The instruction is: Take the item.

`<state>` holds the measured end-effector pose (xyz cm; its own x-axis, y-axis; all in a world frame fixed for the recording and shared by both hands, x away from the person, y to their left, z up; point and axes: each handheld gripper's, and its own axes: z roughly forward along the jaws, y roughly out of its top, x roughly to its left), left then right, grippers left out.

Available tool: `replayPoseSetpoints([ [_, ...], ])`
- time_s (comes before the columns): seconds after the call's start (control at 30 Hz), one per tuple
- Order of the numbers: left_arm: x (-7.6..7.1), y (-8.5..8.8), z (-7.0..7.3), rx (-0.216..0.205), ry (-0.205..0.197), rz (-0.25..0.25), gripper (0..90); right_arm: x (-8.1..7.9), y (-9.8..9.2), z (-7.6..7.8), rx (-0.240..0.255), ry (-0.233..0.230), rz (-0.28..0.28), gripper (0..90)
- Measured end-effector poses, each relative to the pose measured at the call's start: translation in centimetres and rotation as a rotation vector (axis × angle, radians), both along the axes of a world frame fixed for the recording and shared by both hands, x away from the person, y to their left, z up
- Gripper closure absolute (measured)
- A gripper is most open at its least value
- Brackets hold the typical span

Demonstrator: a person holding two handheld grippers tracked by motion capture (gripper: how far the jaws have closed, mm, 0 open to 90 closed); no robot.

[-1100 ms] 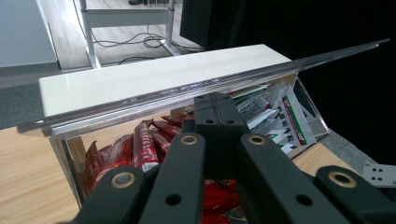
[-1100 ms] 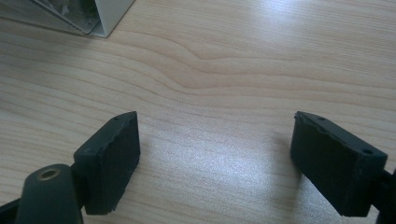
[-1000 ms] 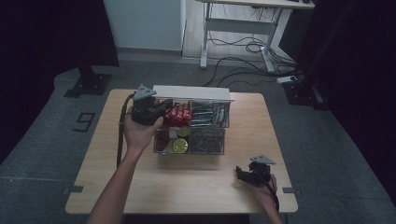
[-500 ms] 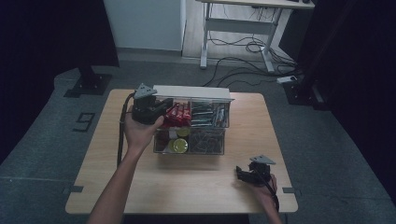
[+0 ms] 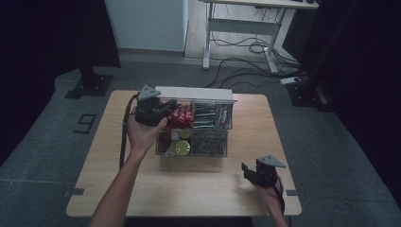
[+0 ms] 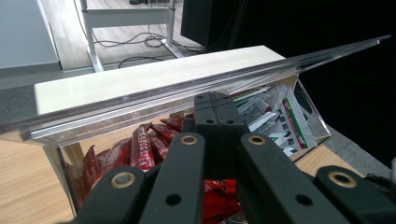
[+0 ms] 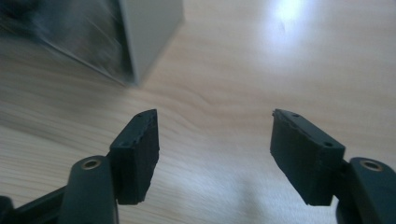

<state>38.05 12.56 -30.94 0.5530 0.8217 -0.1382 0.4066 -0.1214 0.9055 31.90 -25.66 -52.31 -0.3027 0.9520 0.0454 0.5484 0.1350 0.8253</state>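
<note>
A light wooden table (image 5: 198, 189) carries a clear compartmented box (image 5: 194, 126) near its far edge

One clear box (image 5: 191, 150) with four compartments, two grippers, one table (image 5: 118, 170).

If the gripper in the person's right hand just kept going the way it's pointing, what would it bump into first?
Probably the clear compartment box. The right gripper, whose jaws have just been closing with nothing between them, points low across the bare wooden table, and the box's near corner lies ahead, slightly to one side. Depth is unclear, so it might just pass it.
</note>
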Motion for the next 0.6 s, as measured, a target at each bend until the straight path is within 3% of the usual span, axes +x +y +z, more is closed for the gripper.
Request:
replayPoseSetpoints([
  [0.33, 0.0, 0.0, 0.1, 0.007, 0.003, -0.003, 90.0, -0.7, 1.1, 4.8, 0.078, -0.106, 0.069, 38.8],
  [0.6, 0.0, 0.0, 0.1, 0.009, 0.001, -0.005, 90.0, -0.1, 1.4, 8.1, 0.131, -0.173, 0.074, 44.3],
])
